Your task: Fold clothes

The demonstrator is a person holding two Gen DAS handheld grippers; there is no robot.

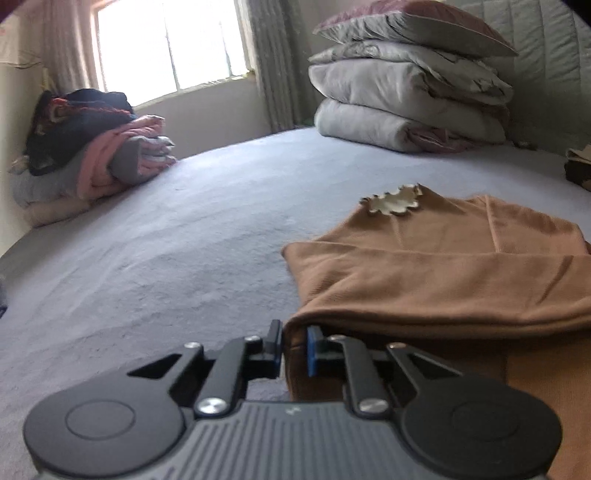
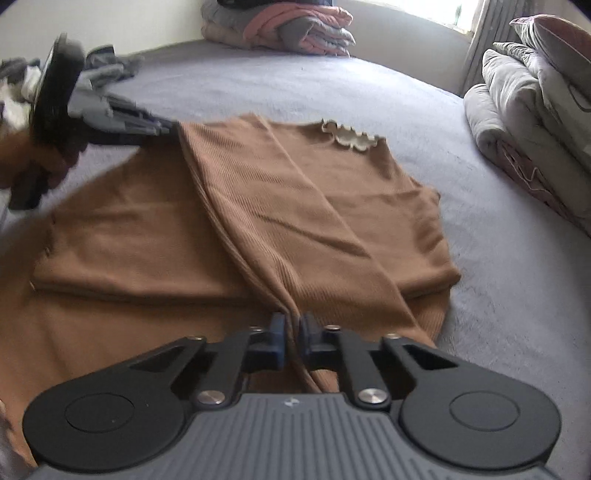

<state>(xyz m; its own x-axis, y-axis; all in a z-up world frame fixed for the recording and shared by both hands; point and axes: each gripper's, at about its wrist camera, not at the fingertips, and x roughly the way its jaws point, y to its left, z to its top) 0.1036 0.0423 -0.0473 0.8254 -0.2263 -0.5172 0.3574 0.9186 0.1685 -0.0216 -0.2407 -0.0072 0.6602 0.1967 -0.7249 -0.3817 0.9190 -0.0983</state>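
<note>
At 6 o'clock in the right wrist view, the right gripper [image 2: 293, 334] is clamped on a folded ridge of the brown ribbed sweater [image 2: 295, 206], which lies spread on the grey bedcover [image 2: 498, 258]. At 10 o'clock the left gripper [image 2: 173, 127], held in a hand [image 2: 33, 162], pinches the sweater's far edge; its own view shows its 2 jaws closed on a fold of the same cloth [image 1: 293, 345]. Beyond the cream frilled collar [image 2: 351, 138], folded quilts [image 2: 528, 110] are stacked at 2 o'clock and folded clothes [image 2: 295, 29] at 12.

Ribbed brown sweater [image 2: 258, 206], cream collar [image 2: 351, 138], grey bedspread [image 2: 498, 295].
</note>
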